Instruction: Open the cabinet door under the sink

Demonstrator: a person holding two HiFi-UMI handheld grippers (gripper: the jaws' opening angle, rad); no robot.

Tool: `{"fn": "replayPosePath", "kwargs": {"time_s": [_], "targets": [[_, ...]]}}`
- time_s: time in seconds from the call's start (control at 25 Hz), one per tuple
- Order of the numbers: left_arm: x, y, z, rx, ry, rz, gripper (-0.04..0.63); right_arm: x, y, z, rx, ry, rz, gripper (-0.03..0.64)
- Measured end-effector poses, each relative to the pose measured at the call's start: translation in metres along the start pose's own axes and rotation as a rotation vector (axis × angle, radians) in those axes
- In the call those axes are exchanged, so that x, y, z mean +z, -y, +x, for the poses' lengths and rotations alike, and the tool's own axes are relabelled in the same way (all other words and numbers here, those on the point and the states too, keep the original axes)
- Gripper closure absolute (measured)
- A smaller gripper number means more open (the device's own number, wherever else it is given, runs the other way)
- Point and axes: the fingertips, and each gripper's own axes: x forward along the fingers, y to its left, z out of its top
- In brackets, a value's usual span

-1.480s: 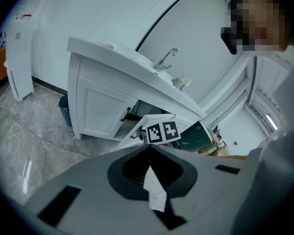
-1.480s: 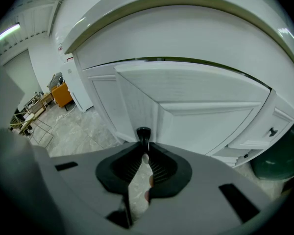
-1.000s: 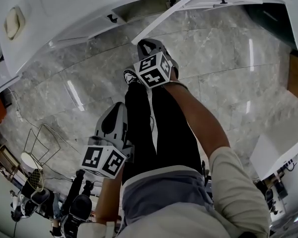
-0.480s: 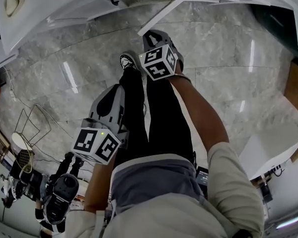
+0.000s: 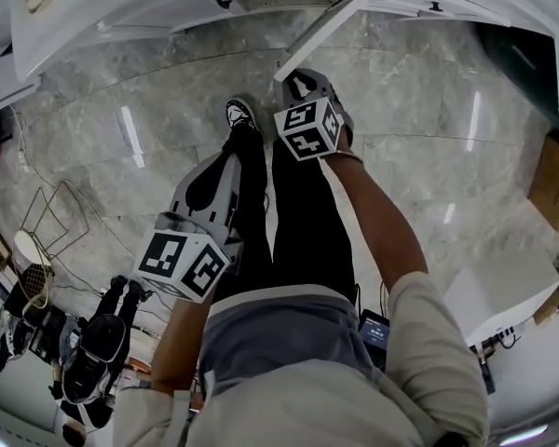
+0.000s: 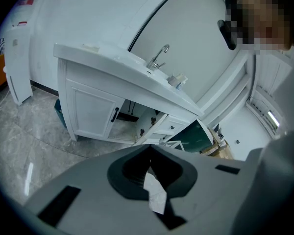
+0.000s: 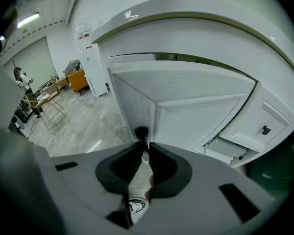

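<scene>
The cabinet door [image 5: 331,24] under the sink [image 6: 133,59] is swung open, as it was a moment ago. Its black handle [image 7: 140,132] is still pinched in the jaws of the right gripper [image 7: 143,148]. The left gripper [image 6: 148,153] is kept closed, empty. The job looks done.

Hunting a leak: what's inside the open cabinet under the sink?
A pale floor panel and dark pipe-like shapes at the back. The swung-out door, its handle in the right tongs, covers the rest.

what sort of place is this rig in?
Likely a test hall with a bathroom mock-up, not a home: a white sink vanity with faucet stands on grey marble floor, with a wire chair and a bystander beyond.
</scene>
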Motion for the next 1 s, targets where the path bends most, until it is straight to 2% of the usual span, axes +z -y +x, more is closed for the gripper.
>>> {"fn": "replayPosePath", "kwargs": {"time_s": [0.52,0.8,1.0], "targets": [[-0.003,0.041,0.008,-0.046,0.009,0.026,0.595,-0.048,0.020,-0.033,-0.006,-0.061,-0.050,0.565],[0.001,0.048,0.010,-0.060,0.021,0.028,0.594,-0.078,0.040,-0.049,-0.051,-0.108,-0.001,0.564],[0.002,0.055,0.009,-0.069,0.024,0.030,0.595,-0.092,0.052,-0.059,-0.063,-0.138,-0.006,0.565]]}}
